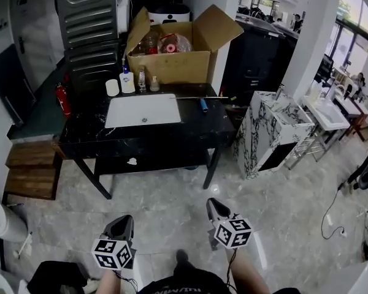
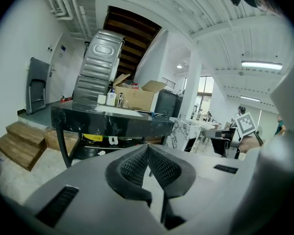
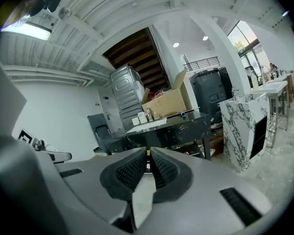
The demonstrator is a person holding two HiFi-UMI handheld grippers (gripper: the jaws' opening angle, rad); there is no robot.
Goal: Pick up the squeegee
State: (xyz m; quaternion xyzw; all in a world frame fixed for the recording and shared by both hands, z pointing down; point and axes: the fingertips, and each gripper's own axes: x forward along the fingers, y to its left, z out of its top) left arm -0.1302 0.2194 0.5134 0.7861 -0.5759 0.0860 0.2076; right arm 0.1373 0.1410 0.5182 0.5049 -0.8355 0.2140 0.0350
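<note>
The squeegee (image 1: 203, 103), a thin long tool with a blue handle, lies on the black table (image 1: 190, 127) to the right of the white inset sink (image 1: 143, 110). It shows small in the left gripper view (image 2: 153, 114) and in the right gripper view (image 3: 183, 114). Both grippers hang over the marble floor, well short of the table. My left gripper (image 1: 121, 226) (image 2: 147, 147) is shut with nothing in it. My right gripper (image 1: 216, 208) (image 3: 148, 151) is also shut and empty.
An open cardboard box (image 1: 172, 57) and small bottles (image 1: 127, 81) stand at the table's back. A marble-patterned cabinet (image 1: 273, 127) stands to its right, wooden steps (image 1: 30, 170) and a red fire extinguisher (image 1: 62, 100) to its left. A ribbed metal panel (image 1: 89, 23) leans behind.
</note>
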